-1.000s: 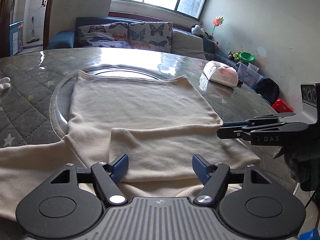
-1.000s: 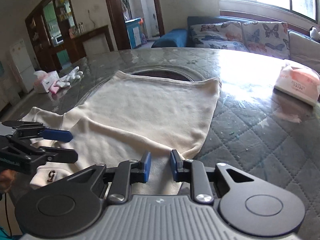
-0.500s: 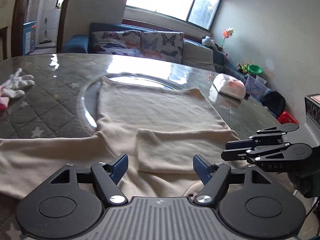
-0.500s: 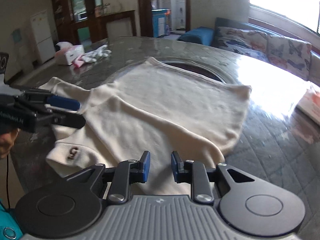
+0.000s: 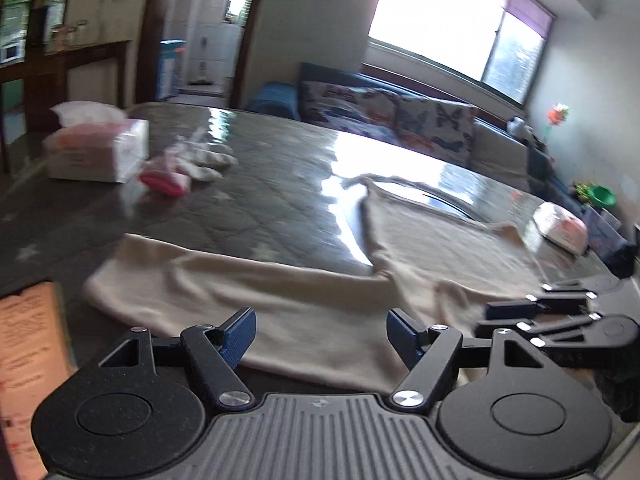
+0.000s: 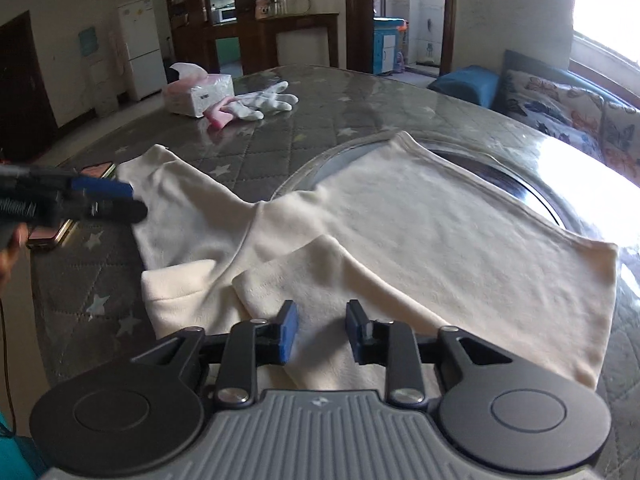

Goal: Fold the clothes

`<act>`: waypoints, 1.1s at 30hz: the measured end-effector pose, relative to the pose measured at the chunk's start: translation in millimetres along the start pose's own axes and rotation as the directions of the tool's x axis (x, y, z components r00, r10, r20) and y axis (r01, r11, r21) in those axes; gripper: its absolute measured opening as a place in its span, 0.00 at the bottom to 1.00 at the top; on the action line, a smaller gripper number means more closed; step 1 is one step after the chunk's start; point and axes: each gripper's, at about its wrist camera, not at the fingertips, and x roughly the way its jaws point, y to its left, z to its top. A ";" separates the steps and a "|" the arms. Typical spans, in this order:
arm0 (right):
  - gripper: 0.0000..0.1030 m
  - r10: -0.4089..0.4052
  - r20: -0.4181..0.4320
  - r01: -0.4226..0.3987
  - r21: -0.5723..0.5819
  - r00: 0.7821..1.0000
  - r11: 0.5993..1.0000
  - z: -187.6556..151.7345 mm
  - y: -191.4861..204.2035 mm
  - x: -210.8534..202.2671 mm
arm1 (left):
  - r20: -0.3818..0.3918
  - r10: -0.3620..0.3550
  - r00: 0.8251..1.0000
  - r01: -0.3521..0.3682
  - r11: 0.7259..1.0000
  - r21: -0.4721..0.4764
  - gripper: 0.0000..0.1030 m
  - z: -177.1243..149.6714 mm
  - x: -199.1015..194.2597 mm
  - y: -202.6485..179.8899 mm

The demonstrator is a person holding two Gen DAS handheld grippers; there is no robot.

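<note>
The cream long-sleeved fleece top [image 6: 420, 216] lies mid-frame on the quilted table [image 6: 460, 120], one sleeve folded in, the other outstretched. Left gripper [image 5: 320, 330] gapes empty; right gripper [image 6: 318, 330] is opening, empty.

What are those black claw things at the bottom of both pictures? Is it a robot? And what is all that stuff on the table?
No robot: a person holds one pincher tool in each hand, and each tool carries a camera looking out along its two fingers. One picture comes from the left gripper, the other from the right gripper. On the table lies a cream sweater, one sleeve already folded over it. Farther back are a tissue box and white gloves. Neither tool holds anything: the left is wide open, the right is opening just above the cloth.
</note>
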 end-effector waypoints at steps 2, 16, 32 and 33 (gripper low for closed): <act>0.27 0.006 0.002 -0.006 0.009 1.000 1.000 1.0 -0.4 -3.2 | 0.023 0.061 0.998 -0.060 0.998 -0.018 0.73 6.4 -0.5 14.8; 0.33 0.010 0.057 -0.011 0.020 0.998 1.000 0.3 -0.2 -39.0 | -0.002 0.280 0.960 -0.278 0.951 -0.134 0.72 17.2 18.4 81.5; 0.39 -0.025 0.107 0.017 0.071 0.994 0.997 -7.6 -7.1 -62.6 | -0.018 0.267 0.964 -0.264 0.940 -0.215 0.09 10.7 11.2 81.6; 0.39 -0.029 0.111 0.020 0.078 0.993 0.997 -8.6 -8.8 -64.4 | -0.007 0.247 0.969 -0.243 0.946 -0.214 0.08 13.0 8.6 76.3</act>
